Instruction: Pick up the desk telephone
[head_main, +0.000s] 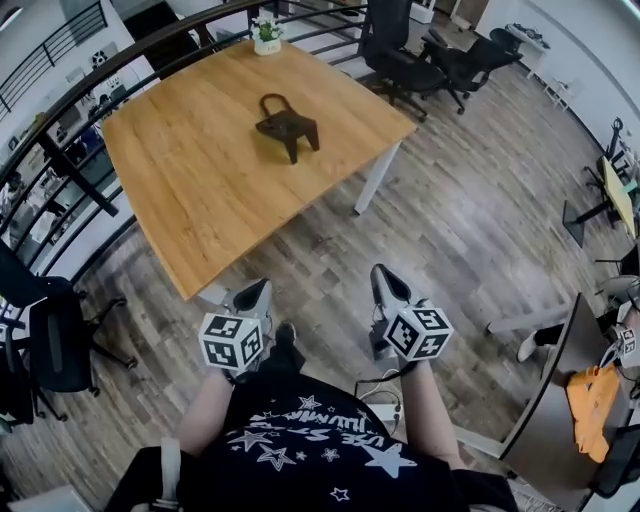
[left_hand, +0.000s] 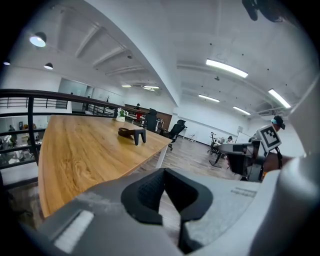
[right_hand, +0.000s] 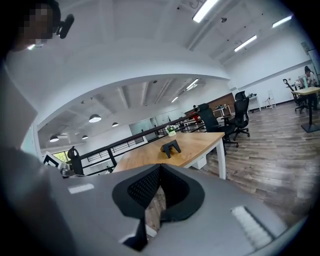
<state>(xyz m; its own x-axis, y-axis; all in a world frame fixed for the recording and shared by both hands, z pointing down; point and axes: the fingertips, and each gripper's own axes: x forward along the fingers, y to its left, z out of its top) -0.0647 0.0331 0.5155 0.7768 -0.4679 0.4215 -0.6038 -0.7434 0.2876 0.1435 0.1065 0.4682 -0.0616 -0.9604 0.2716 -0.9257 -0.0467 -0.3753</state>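
The desk telephone (head_main: 288, 127) is a dark object with a looped part on top. It rests near the middle of a wooden table (head_main: 190, 190), well ahead of me. It also shows far off in the left gripper view as the telephone (left_hand: 132, 134) and in the right gripper view as the telephone (right_hand: 170, 147). My left gripper (head_main: 262, 290) and right gripper (head_main: 385, 275) hang side by side over the wooden floor, short of the table's near corner. In both gripper views the jaws meet at the tip, left gripper (left_hand: 163, 171) and right gripper (right_hand: 160, 166), with nothing between them.
A small potted plant (head_main: 266, 35) stands at the table's far edge. A dark railing (head_main: 60, 130) runs along the table's left side. Black office chairs (head_main: 405, 50) stand beyond the table, another chair (head_main: 45, 340) at left. A desk (head_main: 555, 400) stands at right.
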